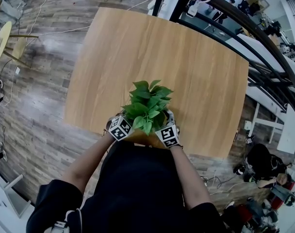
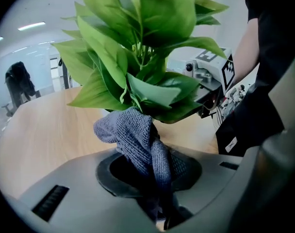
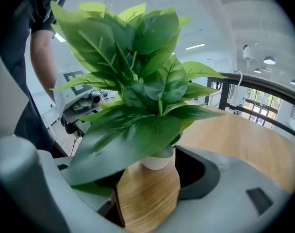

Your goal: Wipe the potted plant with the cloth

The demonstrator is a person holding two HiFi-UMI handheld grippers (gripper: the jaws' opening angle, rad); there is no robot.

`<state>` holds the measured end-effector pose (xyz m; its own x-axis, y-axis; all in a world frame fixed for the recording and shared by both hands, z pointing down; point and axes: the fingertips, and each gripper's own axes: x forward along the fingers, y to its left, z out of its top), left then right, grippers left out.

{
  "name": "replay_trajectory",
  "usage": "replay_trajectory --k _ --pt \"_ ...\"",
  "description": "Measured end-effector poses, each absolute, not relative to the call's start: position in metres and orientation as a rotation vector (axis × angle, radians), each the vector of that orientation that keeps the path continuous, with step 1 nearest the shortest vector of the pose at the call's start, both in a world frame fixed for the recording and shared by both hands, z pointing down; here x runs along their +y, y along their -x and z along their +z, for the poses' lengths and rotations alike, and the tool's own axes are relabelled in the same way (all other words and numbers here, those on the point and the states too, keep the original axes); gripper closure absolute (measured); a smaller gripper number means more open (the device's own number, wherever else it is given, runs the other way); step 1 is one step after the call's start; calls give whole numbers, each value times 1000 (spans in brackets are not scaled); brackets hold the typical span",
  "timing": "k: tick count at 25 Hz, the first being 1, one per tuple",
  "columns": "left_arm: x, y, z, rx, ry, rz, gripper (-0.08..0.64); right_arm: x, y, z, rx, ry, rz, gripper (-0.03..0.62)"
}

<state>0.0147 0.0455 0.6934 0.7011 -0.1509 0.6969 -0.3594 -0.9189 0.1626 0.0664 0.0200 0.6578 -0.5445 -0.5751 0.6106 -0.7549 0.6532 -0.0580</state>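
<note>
A potted plant (image 1: pixel 147 107) with broad green leaves stands near the table's front edge. My left gripper (image 1: pixel 119 127) is at its left, my right gripper (image 1: pixel 169 134) at its right, both close to it. In the left gripper view my left gripper (image 2: pixel 148 171) is shut on a grey-blue cloth (image 2: pixel 133 137), whose bunched top touches the plant's (image 2: pixel 138 57) lower leaves. In the right gripper view my right gripper (image 3: pixel 148 173) stands open, with the small white pot (image 3: pixel 157 160) at its tips. A large leaf (image 3: pixel 123 142) hides its left jaw.
The wooden table (image 1: pixel 196 67) stretches away beyond the plant. A dark metal railing (image 1: pixel 244 28) runs past its far right corner. The person's arms and dark shirt (image 1: pixel 138 188) fill the near side. Cables and furniture lie on the floor around.
</note>
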Motion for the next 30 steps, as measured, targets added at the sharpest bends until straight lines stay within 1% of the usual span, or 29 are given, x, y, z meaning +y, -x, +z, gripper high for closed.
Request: replay_trajectory --k 4,7,11,15,18,25,30 --pt "31 -4 695 -460 -2597 1031 425 42 -55 656 -2347 -931 378 302" --pt "26 5 693 -478 -2583 976 425 55 -51 655 -2341 -957 414 302" --pt "23 9 692 -502 -2590 981 425 43 -68 655 -2311 -1078 434 302" --pt "21 9 693 -508 -2580 952 425 31 -61 655 -2323 -941 326 301" --pt "21 9 694 -508 -2575 947 425 23 -57 655 -2345 -934 351 301" --pt "52 -10 693 -369 -2573 977 425 16 -56 655 -2331 -1013 408 301" --pt "52 -14 692 -433 -2528 921 425 16 -56 658 -2332 -983 402 302"
